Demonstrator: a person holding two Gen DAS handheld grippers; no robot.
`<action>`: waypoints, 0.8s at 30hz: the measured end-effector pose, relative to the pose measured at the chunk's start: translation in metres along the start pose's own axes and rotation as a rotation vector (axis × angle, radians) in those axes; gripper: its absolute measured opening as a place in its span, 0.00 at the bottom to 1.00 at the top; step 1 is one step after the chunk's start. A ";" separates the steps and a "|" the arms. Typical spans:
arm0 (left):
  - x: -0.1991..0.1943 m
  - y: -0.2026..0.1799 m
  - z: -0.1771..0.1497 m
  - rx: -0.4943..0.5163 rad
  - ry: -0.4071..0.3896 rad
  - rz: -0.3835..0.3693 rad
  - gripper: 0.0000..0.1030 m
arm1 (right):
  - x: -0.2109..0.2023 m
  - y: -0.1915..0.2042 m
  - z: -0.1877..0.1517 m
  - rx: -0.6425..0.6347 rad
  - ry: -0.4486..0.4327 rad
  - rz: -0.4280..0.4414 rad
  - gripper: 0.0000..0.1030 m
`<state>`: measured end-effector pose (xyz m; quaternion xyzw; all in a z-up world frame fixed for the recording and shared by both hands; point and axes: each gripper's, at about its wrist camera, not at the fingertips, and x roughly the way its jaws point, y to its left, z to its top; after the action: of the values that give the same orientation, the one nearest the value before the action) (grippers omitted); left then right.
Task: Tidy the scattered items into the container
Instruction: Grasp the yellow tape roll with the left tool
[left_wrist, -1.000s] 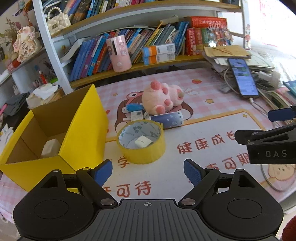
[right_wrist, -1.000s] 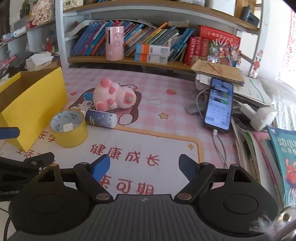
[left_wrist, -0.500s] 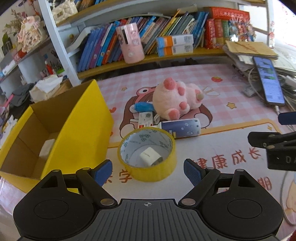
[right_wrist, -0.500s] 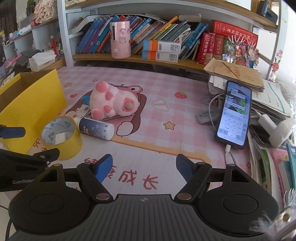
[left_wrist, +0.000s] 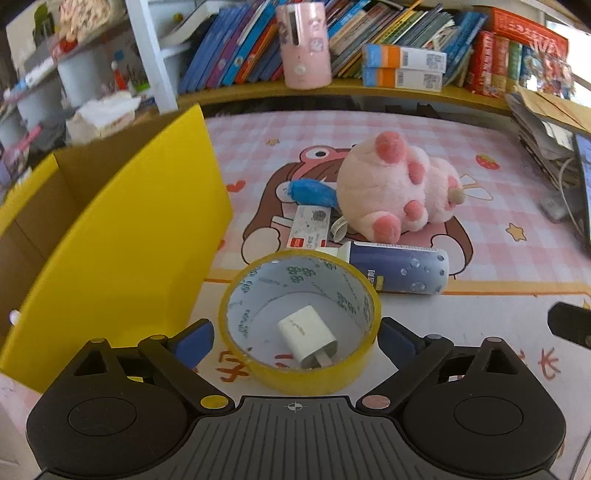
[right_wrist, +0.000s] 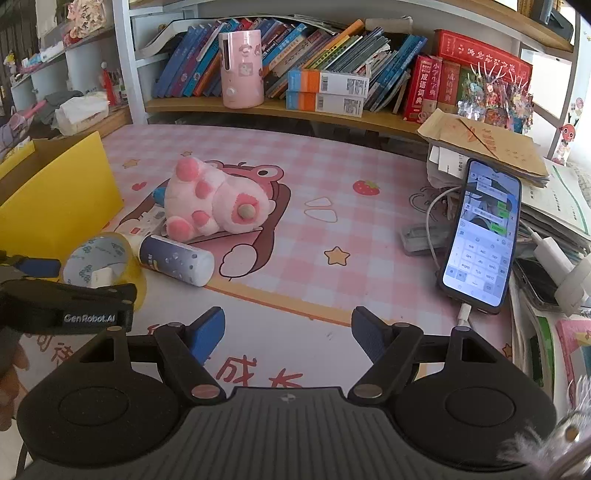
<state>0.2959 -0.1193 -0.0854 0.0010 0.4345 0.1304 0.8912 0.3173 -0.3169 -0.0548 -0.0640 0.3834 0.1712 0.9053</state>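
A yellow tape roll (left_wrist: 258, 363) lies flat on the mat with a white charger plug (left_wrist: 308, 338) inside its ring. My left gripper (left_wrist: 295, 341) is open, its fingertips on either side of the roll. Behind the roll lie a blue tube (left_wrist: 399, 271), a white card packet (left_wrist: 309, 227) and a pink plush toy (left_wrist: 397, 184). The open yellow box (left_wrist: 122, 236) stands to the left. My right gripper (right_wrist: 291, 334) is open and empty over bare mat; the roll (right_wrist: 127, 266), tube (right_wrist: 177, 260) and plush (right_wrist: 210, 199) lie to its left.
A phone (right_wrist: 482, 234) on a cable lies at the right beside stacked papers and books (right_wrist: 487, 147). A bookshelf with a pink cup (left_wrist: 304, 44) runs along the back. The left gripper's body (right_wrist: 66, 306) crosses the right wrist view's left edge.
My left gripper has moved forward and down so the tape roll now sits between its fingertips. My right gripper has moved forward over the mat.
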 end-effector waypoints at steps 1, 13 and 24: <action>0.003 0.000 0.001 -0.005 0.007 -0.001 0.94 | 0.001 -0.001 0.000 -0.001 0.001 0.000 0.73; 0.011 0.002 0.003 -0.037 0.026 -0.035 0.90 | 0.008 -0.004 0.001 0.004 0.018 0.033 0.73; -0.045 0.014 0.006 -0.044 -0.049 -0.127 0.89 | 0.013 0.002 0.002 0.015 0.036 0.093 0.70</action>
<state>0.2708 -0.1156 -0.0457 -0.0429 0.4086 0.0833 0.9079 0.3262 -0.3111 -0.0626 -0.0425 0.4037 0.2089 0.8897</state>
